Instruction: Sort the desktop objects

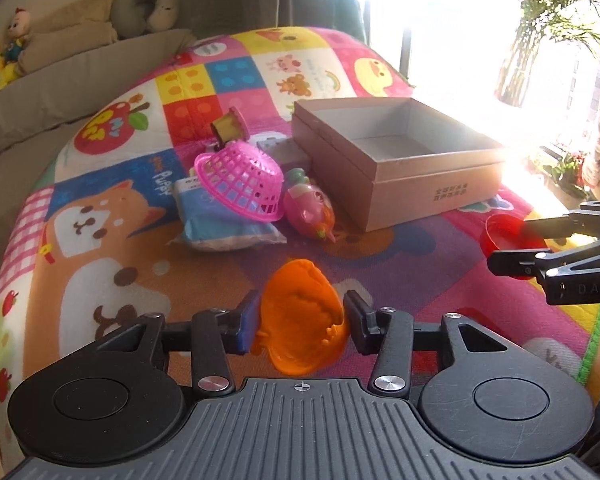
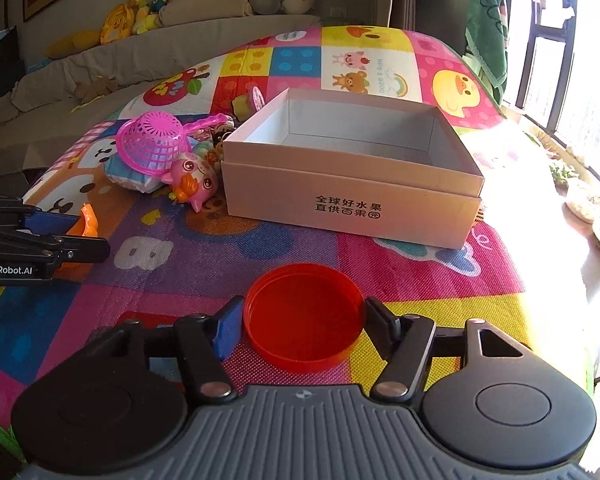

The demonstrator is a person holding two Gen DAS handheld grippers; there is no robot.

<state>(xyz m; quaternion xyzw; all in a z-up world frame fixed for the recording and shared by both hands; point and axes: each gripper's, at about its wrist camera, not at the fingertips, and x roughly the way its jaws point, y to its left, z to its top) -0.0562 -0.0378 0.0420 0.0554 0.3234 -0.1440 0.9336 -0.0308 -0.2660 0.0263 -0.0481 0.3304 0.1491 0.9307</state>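
My left gripper (image 1: 300, 322) is shut on an orange plastic mould toy (image 1: 300, 316), held above the colourful play mat (image 1: 112, 288). My right gripper (image 2: 304, 322) is shut on a red round plastic dish (image 2: 304, 316). The red dish (image 1: 500, 234) and the right gripper (image 1: 512, 244) also show at the right in the left wrist view. The left gripper (image 2: 88, 232) with the orange toy (image 2: 86, 220) shows at the left in the right wrist view. An open empty cardboard box (image 2: 348, 204) stands ahead; it also shows in the left wrist view (image 1: 420, 196).
Left of the box lies a pile: an overturned pink basket (image 1: 240, 180), a pink fish toy (image 1: 310, 210), a blue-white packet (image 1: 220, 228) and a small yellow-pink cup (image 1: 230, 128). A sofa with plush toys (image 2: 148, 8) stands behind. Windows are at the right.
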